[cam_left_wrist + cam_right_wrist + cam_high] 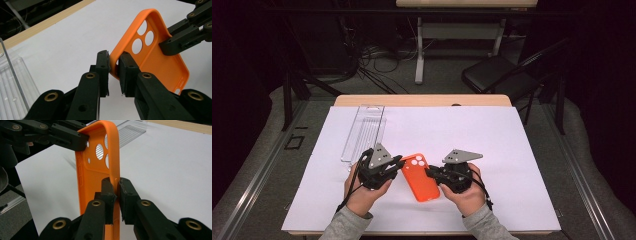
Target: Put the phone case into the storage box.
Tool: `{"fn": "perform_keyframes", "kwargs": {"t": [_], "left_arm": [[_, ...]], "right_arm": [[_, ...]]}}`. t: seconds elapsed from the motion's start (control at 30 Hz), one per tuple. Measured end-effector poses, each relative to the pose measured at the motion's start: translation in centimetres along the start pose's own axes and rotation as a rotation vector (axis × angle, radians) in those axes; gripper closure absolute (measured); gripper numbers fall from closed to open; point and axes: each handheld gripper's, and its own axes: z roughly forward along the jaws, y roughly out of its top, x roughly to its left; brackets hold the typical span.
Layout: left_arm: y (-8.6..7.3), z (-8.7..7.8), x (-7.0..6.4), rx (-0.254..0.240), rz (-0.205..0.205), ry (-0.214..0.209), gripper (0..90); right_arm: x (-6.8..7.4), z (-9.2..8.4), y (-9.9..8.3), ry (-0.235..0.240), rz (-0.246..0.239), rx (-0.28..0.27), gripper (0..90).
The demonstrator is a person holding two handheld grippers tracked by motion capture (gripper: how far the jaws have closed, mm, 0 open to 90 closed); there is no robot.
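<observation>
Hands come in from the bottom of the high view, each holding a gripper over a white sheet [472,130] on a wooden table [422,100]. The left gripper [399,162] and right gripper [430,173] meet an orange phone case [420,177] from either side, near the sheet's front edge. A clear plastic tray [363,131] lies behind the left hand.

Left gripper view: its jaws are clamped on the case's rim [115,67] near the camera holes, the case [160,62] tilted with its hollow side showing, and the right gripper [186,32] grips the far edge.

Right gripper view: the jaws pinch the case's side wall [116,183], the case [92,180] standing on edge, and the left gripper [83,138] holds its far edge, with the tray [131,128] beyond.
</observation>
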Motion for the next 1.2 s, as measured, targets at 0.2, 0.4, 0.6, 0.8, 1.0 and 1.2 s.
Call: {"fn": "perform_keyframes", "kwargs": {"t": [0.2, 0.4, 0.6, 0.8, 1.0, 1.2], "left_arm": [[-0.03, 0.06, 0.01, 0.002, -0.006, 0.001, 79.3], [-0.06, 0.09, 0.01, 0.007, -0.011, 0.004, 79.5], [-0.13, 0.14, 0.1, 0.015, -0.028, -0.004, 80.1], [-0.12, 0.12, 0.17, 0.035, -0.039, -0.007, 80.4], [-0.15, 0.12, 0.33, 0.047, -0.054, -0.02, 80.6], [-0.13, 0.07, 0.38, 0.05, -0.056, -0.023, 80.7]], "right_arm": [[-0.01, 0.0, 0.0, 0.001, 0.001, 0.0, 82.6], [0.01, 0.04, -0.01, 0.001, 0.0, 0.002, 82.6], [0.06, 0.06, -0.02, 0.001, -0.002, 0.005, 82.6], [0.14, 0.18, -0.07, 0.004, 0.001, 0.011, 82.6], [0.11, 0.25, -0.09, 0.01, -0.001, 0.017, 82.6], [0.12, 0.26, -0.1, 0.013, 0.001, 0.019, 82.6]]}}
